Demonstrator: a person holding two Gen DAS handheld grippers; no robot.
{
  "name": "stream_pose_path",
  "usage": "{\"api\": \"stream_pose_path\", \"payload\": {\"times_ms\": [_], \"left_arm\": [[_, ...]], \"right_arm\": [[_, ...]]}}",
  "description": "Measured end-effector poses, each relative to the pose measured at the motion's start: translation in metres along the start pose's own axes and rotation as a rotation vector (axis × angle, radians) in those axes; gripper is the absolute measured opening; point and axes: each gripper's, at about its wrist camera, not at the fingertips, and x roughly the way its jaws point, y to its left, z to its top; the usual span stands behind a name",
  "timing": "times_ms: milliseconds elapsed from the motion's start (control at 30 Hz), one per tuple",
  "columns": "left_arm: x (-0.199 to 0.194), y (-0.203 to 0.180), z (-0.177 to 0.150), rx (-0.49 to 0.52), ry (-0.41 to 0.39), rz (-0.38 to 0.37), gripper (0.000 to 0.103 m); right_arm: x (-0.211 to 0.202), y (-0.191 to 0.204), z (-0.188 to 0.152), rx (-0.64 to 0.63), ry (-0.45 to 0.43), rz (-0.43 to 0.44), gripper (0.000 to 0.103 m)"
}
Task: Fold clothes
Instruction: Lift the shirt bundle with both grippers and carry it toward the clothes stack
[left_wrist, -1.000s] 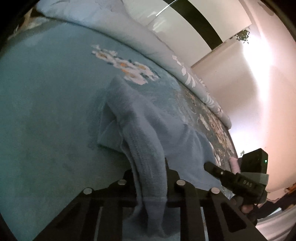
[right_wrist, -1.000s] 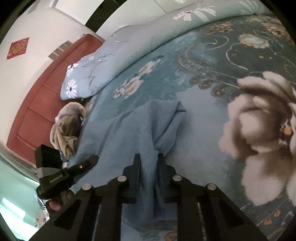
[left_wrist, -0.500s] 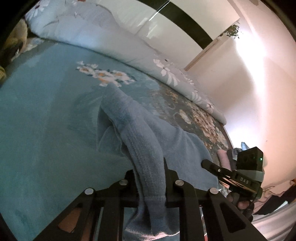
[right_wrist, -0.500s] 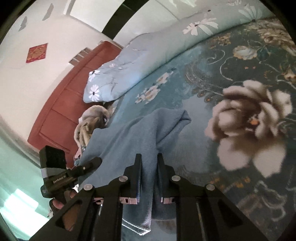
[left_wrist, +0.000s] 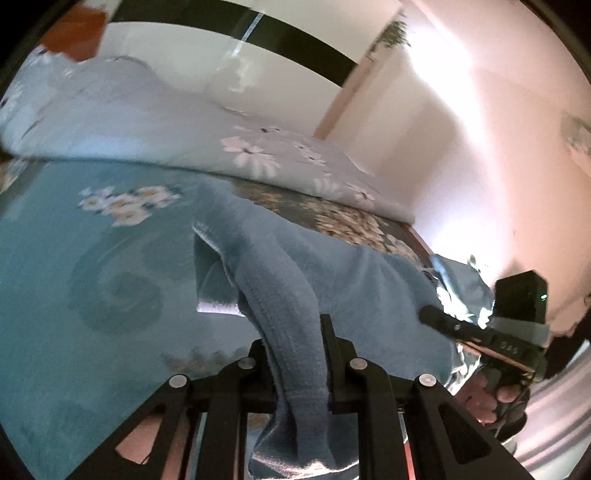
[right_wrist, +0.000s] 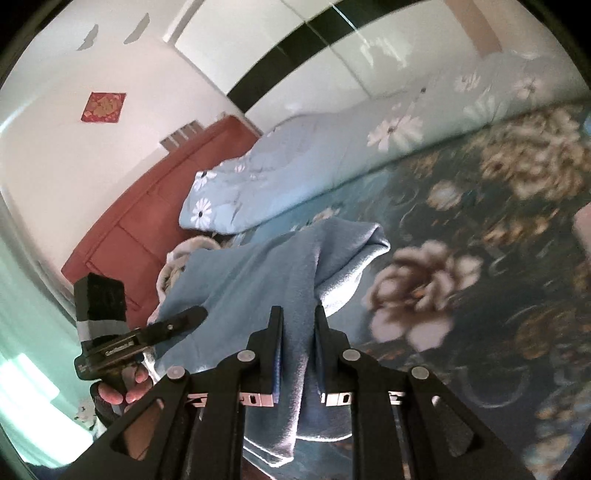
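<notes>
I have the soft light-blue knitted garment pinched at two places along its near edge: my left gripper is clamped tight on a thick ribbed band of it, and my right gripper is closed the same way on a smoother fold. The cloth hangs raised between them, its far end draped toward the teal flower-patterned bedspread, with loose ends dangling under both tools.

To do this lift well, I judge I should keep both tools level with each other and the span between them taut, so the edge stays straight and the hanging part falls evenly. The ribbed band is bulky, so a firm grip matters there; the thinner fold on the right could slip out more easily.

Compared with a second ago, both cameras have tilted upward: more wall and the pale blue daisy-print quilt show, and the bedspread sits lower in view. The garment has risen with the tools, and both grips are unchanged.
</notes>
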Motion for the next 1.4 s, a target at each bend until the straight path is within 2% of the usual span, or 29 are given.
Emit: {"api": "stream_pose_path", "payload": {"times_ms": [133,267,467,600,867,1000,1067,1167,1267,1333,1400], "left_arm": [[0.012,-0.044,0.019,0.083,-0.008,-0.029,0.018],[0.025,-0.083,0.041,0.148,0.006,-0.085,0.018],[0.054,-0.157,0.071,0.286,0.017,-0.112,0.018],[0.086,-0.207,0.083,0.336,0.042,-0.128,0.018],[0.156,-0.289,0.07,0.399,0.105,-0.192,0.018],[0.191,-0.325,0.06,0.429,0.134,-0.222,0.018],[0.209,-0.343,0.054,0.444,0.149,-0.237,0.019],[0.239,-0.34,0.026,0.465,0.233,-0.202,0.019],[0.252,-0.324,0.005,0.477,0.27,-0.191,0.021],[0.248,-0.313,0.006,0.457,0.274,-0.219,0.021],[0.244,-0.311,0.012,0.444,0.269,-0.238,0.021]], "right_arm": [[-0.043,-0.003,0.02,-0.061,-0.061,-0.044,0.015],[-0.083,-0.024,0.04,-0.011,-0.115,-0.058,0.015],[-0.141,-0.047,0.066,0.013,-0.2,-0.1,0.015],[-0.181,-0.063,0.081,-0.004,-0.226,-0.179,0.015],[-0.271,-0.103,0.115,-0.022,-0.294,-0.357,0.015],[-0.31,-0.14,0.114,-0.029,-0.319,-0.354,0.015],[-0.316,-0.17,0.107,0.029,-0.334,-0.337,0.015],[-0.302,-0.22,0.085,0.146,-0.314,-0.345,0.015],[-0.28,-0.262,0.059,0.254,-0.289,-0.332,0.015],[-0.279,-0.27,0.048,0.272,-0.33,-0.278,0.015],[-0.281,-0.27,0.042,0.263,-0.359,-0.262,0.015]]}}
